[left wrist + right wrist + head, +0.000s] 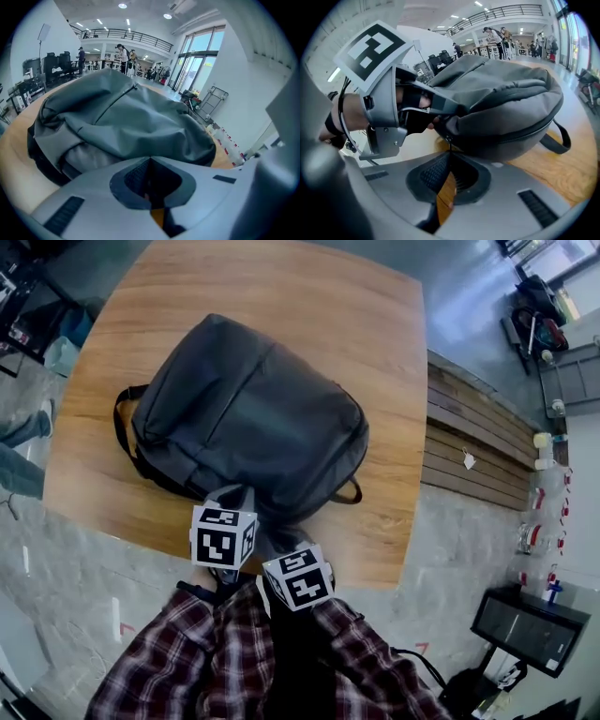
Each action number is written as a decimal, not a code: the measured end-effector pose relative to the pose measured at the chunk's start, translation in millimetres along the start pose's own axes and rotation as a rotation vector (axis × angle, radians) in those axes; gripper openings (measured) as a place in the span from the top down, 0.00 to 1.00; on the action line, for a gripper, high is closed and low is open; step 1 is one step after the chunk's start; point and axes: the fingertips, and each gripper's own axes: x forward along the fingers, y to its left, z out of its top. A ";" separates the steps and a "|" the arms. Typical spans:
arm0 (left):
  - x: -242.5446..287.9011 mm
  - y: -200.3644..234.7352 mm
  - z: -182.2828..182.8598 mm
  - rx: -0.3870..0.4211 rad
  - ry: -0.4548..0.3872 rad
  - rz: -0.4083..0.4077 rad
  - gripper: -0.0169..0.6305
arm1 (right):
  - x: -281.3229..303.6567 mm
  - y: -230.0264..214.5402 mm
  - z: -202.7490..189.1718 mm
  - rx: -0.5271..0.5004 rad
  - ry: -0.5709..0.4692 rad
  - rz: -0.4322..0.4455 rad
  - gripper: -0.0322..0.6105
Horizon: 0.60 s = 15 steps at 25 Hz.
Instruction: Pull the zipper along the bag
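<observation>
Backpack [248, 413] on table [375, 324], bench [478, 442] to right

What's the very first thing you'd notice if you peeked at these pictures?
A big grey backpack lying across the middle of a wooden table catches the eye first. At its near end two tongs come together: the left tongs pinch the bag's fabric, and the right tongs are closed on the small zipper pull.
</observation>
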 end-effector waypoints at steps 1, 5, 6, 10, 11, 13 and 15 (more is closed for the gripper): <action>-0.2 -0.1 -0.2 -0.006 -0.001 -0.013 0.96 | -1.2 -1.5 -0.7 -0.014 0.003 -0.011 0.93; -1.5 -2.1 -2.5 -0.032 0.010 -0.050 0.96 | -13.0 -8.5 -3.9 -0.073 0.027 -0.035 0.93; 0.2 -3.9 -2.0 -0.023 0.015 -0.055 0.96 | -16.0 -12.5 -3.3 -0.082 0.031 -0.040 0.93; 8.4 -9.7 0.3 0.000 0.013 -0.063 0.96 | -24.1 -36.2 -3.5 -0.111 0.046 -0.085 0.93; 8.9 -9.6 0.1 -0.002 0.008 -0.064 0.96 | -27.6 -45.3 -5.6 -0.107 0.048 -0.104 0.93; 7.9 -8.6 -1.6 -0.016 0.004 -0.076 0.96 | -37.8 -66.7 -10.8 -0.082 0.045 -0.135 0.93; 7.1 -8.5 -3.0 -0.028 0.011 -0.091 0.96 | -47.8 -87.4 -12.9 -0.079 0.042 -0.167 0.93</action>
